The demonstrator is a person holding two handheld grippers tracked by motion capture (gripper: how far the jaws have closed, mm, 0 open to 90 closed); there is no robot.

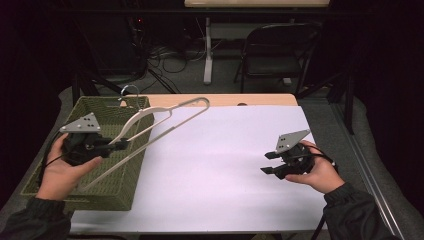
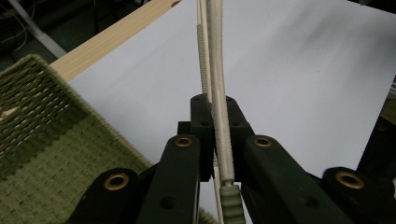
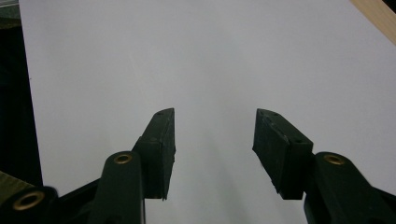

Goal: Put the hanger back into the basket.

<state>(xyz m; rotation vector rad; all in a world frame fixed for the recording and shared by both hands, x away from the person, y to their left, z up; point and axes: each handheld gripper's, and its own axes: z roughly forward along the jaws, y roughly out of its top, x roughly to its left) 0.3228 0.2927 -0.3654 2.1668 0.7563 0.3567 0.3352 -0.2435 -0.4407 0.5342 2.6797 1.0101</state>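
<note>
High view shows the left gripper [image 1: 120, 145] holding a pale wooden clothes hanger [image 1: 165, 120]. Its jaws are pinched tight on one thin arm of the hanger. The hanger is up in the air, tilted. Its low end hangs over the green woven basket [image 1: 60, 175], and its far end reaches out over the white table cover [image 1: 225, 160]. The metal hook [image 1: 129, 91] is at the far side of the basket.

Left gripper view shows the same grip up close: the hanger [image 2: 215, 93] runs straight away between the two black jaws, with the basket [image 2: 42, 140] to one side.

The right gripper [image 1: 267, 162] sits well apart, low over the white cover, with nothing in it. In the right gripper view its jaws stand wide apart over the bare white cover [image 3: 210, 56].

So the job looks about half done. The hanger is picked up and is out of the basket, or nearly so; the dim light makes it hard to tell if the low end still touches inside. What is left, I think, is to bring it over and lay it on the white cover.
</note>
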